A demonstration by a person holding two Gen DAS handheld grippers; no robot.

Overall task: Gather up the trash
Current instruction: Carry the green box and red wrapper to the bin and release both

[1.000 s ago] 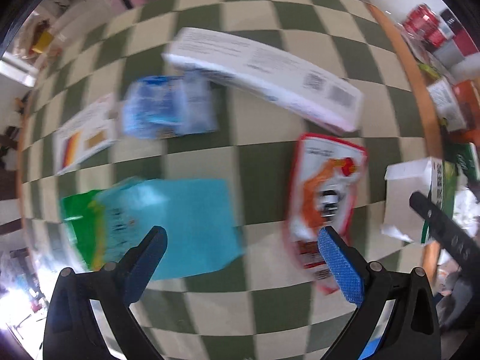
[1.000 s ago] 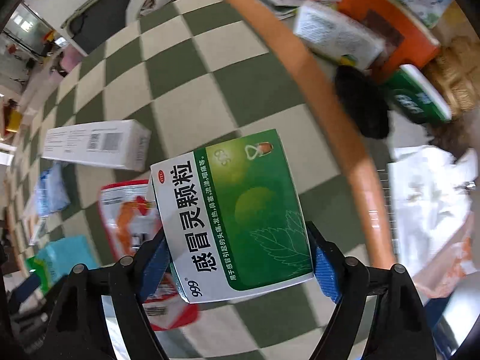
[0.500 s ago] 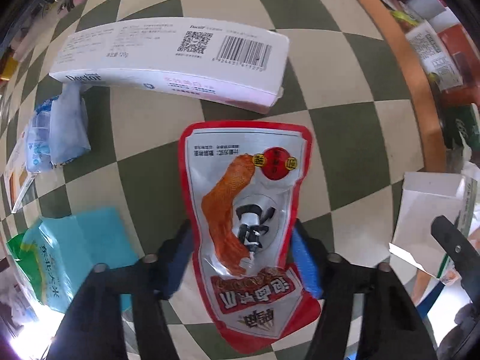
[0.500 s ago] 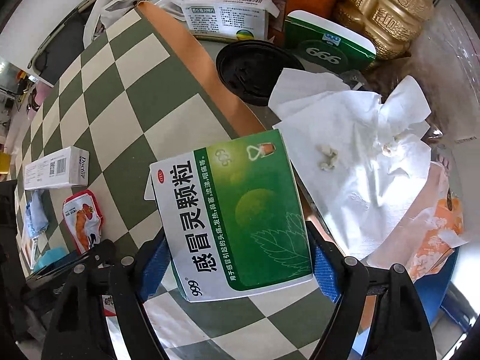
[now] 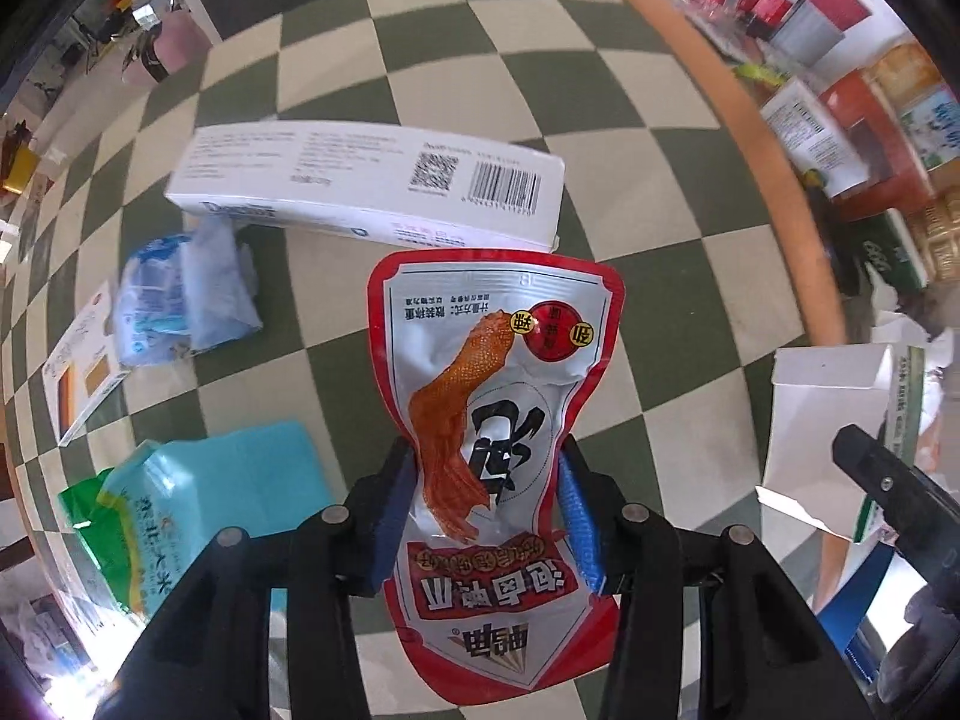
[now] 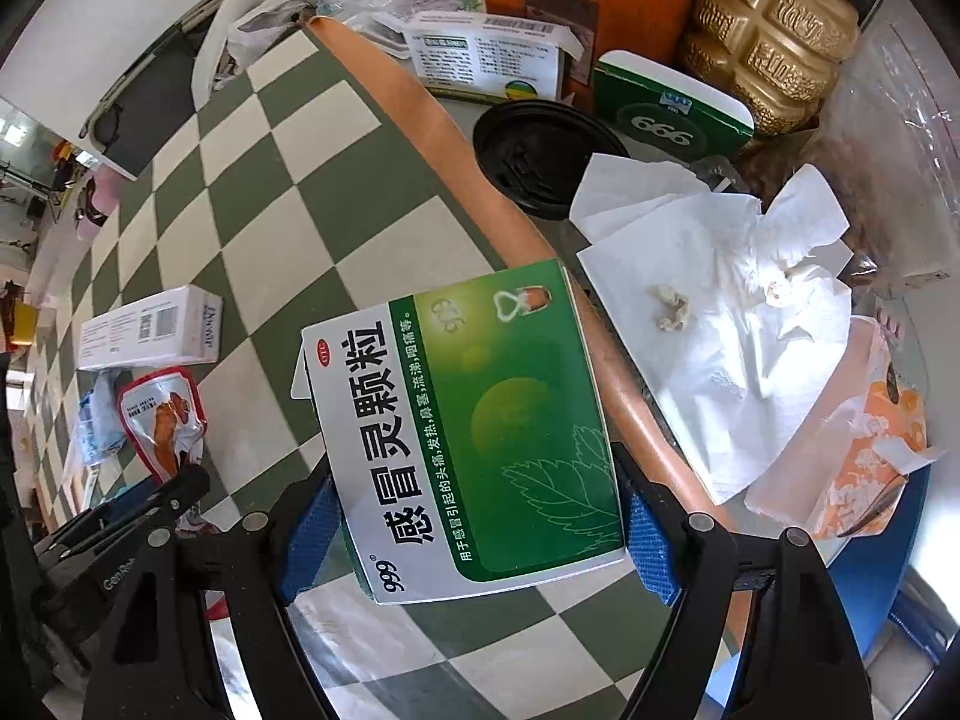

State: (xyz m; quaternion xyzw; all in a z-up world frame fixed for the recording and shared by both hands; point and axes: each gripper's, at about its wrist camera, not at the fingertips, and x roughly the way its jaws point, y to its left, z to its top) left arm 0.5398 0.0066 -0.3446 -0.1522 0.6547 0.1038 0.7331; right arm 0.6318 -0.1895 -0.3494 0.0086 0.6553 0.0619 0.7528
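Two pieces of trash are in our grip at once. Our left gripper (image 5: 486, 516) has just been closing its fingers, and the blue pads now pinch the waist of the red snack pouch (image 5: 498, 420), which looks lifted clear of the checked tabletop (image 5: 630, 192). Our right gripper (image 6: 474, 534) holds the green medicine box (image 6: 480, 432) across its width, fingers spread wide on it, just beside the tabletop's orange edge and near the bin (image 6: 780, 360) of crumpled white tissue.

To do this step well, we judge we should carry the box fully over the bin before letting go, keep the floppy pouch pinched firmly so it cannot slip, and keep the two grippers from colliding.

Left on the tabletop we count one long white carton (image 5: 366, 192), one pale blue wrapper (image 5: 186, 294), one teal-and-green bag (image 5: 198, 504) and one flat white card (image 5: 81, 378).
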